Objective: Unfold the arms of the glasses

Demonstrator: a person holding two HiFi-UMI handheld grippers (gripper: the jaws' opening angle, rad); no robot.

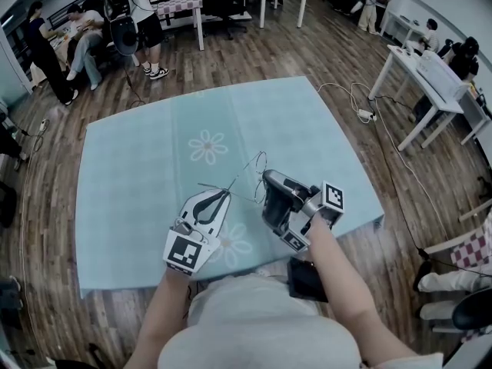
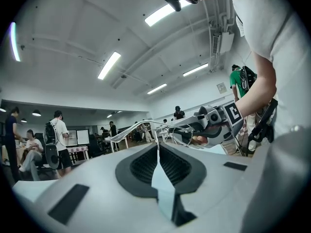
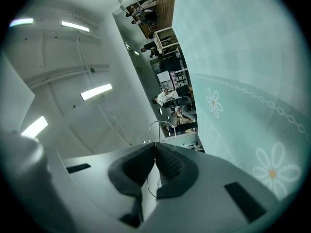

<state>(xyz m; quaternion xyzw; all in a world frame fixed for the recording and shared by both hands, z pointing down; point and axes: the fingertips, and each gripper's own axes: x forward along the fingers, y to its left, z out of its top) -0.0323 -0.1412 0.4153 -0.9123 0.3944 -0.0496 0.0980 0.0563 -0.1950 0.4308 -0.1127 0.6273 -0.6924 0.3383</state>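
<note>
Thin wire-frame glasses (image 1: 252,169) hang in the air over the table, held between both grippers. My left gripper (image 1: 224,195) is shut on one slim arm of the glasses (image 2: 130,133), which runs out from its fingertips toward the right gripper (image 2: 214,123). My right gripper (image 1: 267,177) is shut on the front of the frame. In the right gripper view a wire lens rim (image 3: 158,124) loops out just past the closed jaws (image 3: 155,145). The left gripper's jaws (image 2: 158,147) meet at their tips around the thin wire.
A light blue cloth with flower prints (image 1: 154,167) covers the table under the glasses. White tables (image 1: 419,71) stand at the right with a cable (image 1: 361,102) on the wooden floor. People stand and sit at the back left (image 1: 142,21).
</note>
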